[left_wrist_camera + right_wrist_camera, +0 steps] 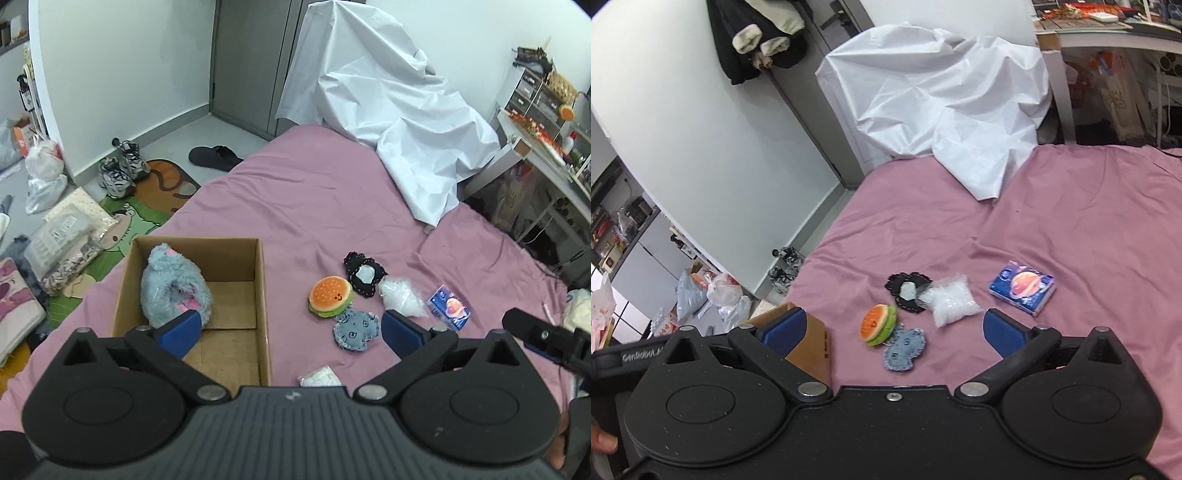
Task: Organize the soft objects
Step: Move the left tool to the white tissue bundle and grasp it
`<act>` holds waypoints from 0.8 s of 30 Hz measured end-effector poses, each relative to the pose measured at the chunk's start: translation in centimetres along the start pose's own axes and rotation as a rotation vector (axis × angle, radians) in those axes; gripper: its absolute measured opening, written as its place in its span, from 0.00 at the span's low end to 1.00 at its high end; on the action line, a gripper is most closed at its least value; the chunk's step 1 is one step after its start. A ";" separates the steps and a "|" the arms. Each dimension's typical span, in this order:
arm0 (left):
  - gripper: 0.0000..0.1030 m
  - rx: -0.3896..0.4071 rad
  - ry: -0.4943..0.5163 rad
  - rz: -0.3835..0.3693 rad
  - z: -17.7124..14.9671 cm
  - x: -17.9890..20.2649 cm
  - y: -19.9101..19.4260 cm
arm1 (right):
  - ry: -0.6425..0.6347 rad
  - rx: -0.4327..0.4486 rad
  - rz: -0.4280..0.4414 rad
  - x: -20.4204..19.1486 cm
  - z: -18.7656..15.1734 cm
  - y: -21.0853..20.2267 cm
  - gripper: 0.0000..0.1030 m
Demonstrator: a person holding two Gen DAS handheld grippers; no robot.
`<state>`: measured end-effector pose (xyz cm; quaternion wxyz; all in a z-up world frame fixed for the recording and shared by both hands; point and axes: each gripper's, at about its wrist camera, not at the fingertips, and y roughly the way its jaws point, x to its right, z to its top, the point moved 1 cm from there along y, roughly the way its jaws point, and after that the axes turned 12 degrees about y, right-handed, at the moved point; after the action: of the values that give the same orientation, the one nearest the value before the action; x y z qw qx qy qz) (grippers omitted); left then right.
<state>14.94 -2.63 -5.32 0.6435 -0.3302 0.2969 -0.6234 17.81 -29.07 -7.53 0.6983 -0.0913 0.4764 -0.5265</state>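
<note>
A cardboard box [258, 280] stands on the pink bed and holds a grey-blue plush slipper [173, 288]. To its right lie a burger plush [330, 295], a denim patch toy [356, 329], a black lace piece [364, 275], a clear soft bag [400, 297] and a blue tissue pack [448, 308]. My left gripper [290, 328] is open and empty above the box's right wall. My right gripper [894, 332] is open and empty, above the burger plush [880, 324] and the denim toy [905, 349]. The box corner [809, 347] shows at its left.
A white sheet [388, 110] covers something at the bed's far end. Another small white bag [319, 376] lies near the box. Shoes [122, 170], bags and a mat lie on the floor left of the bed. A cluttered desk [546, 147] stands on the right.
</note>
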 end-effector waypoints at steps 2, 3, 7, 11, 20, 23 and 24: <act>1.00 -0.014 -0.006 -0.013 -0.2 0.5 0.2 | -0.004 -0.006 -0.008 0.3 0.3 0.0 1.00; 1.00 -0.020 -0.006 -0.013 -0.3 0.8 0.3 | -0.002 -0.011 -0.012 0.5 0.4 0.0 1.00; 1.00 -0.046 0.004 0.005 -0.7 2.1 0.7 | 0.004 -0.036 0.007 1.0 0.9 0.2 1.00; 1.00 -0.079 -0.001 0.017 -0.9 2.8 1.5 | 0.039 -0.069 0.037 1.6 1.4 0.9 1.00; 0.99 -0.111 -0.043 -0.007 -1.6 3.9 3.0 | 0.164 -0.115 0.079 4.8 0.7 3.4 1.00; 0.97 -0.104 -0.070 -0.015 -2.0 4.6 3.5 | 0.209 -0.150 0.063 6.1 0.0 4.5 0.99; 0.97 -0.103 -0.078 -0.017 -2.2 4.8 3.7 | 0.211 -0.160 0.067 6.2 -0.2 4.7 0.99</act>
<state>15.66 -7.50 -9.42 0.6313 -0.3898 0.3005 -0.5994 20.68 -32.09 -14.08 0.6520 -0.0749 0.5902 -0.4700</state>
